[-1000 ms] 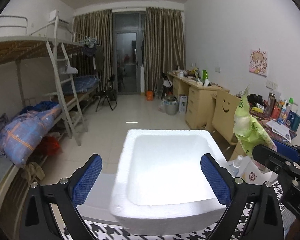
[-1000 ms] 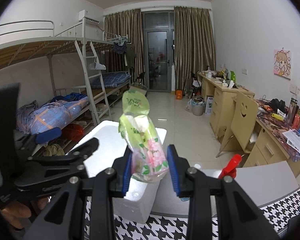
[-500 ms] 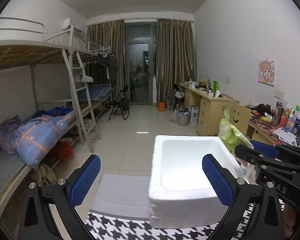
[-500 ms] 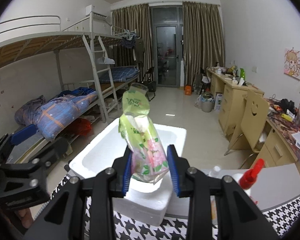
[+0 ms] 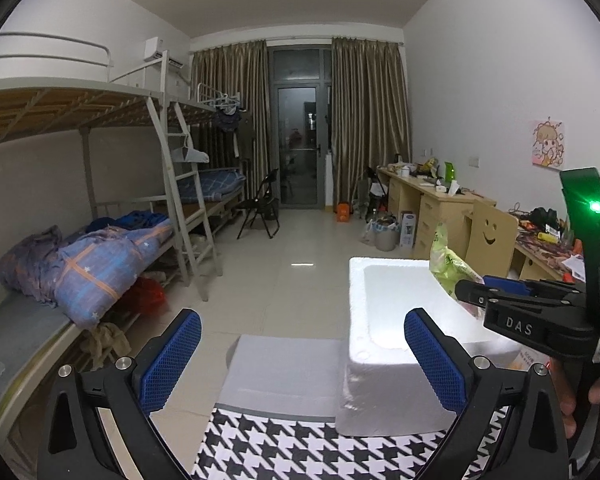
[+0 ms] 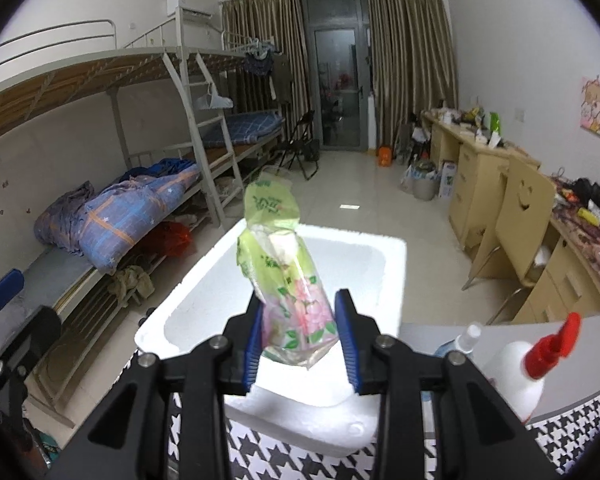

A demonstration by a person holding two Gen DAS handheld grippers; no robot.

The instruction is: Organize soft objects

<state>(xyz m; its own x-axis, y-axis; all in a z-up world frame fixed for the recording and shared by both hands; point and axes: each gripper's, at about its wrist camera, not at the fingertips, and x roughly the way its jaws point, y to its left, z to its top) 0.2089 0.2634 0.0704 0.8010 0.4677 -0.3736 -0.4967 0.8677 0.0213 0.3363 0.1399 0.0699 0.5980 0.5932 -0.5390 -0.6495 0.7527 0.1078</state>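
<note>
A counter (image 5: 284,364) with a plain grey top carries the things; a black-and-white houndstooth cloth (image 5: 300,448) covers its near part. A white foam box (image 6: 284,276) sits directly on it, its near end on the houndstooth cloth and the rest over the grey top. Just right of the box stand a white bottle with a red pump top (image 6: 528,364) and a smaller clear bottle with a white cap (image 6: 462,340), close together.

bunk bed (image 5: 112,128) left | desks (image 5: 440,196) right | red-capped bottle (image 6: 528,364) on table
</note>
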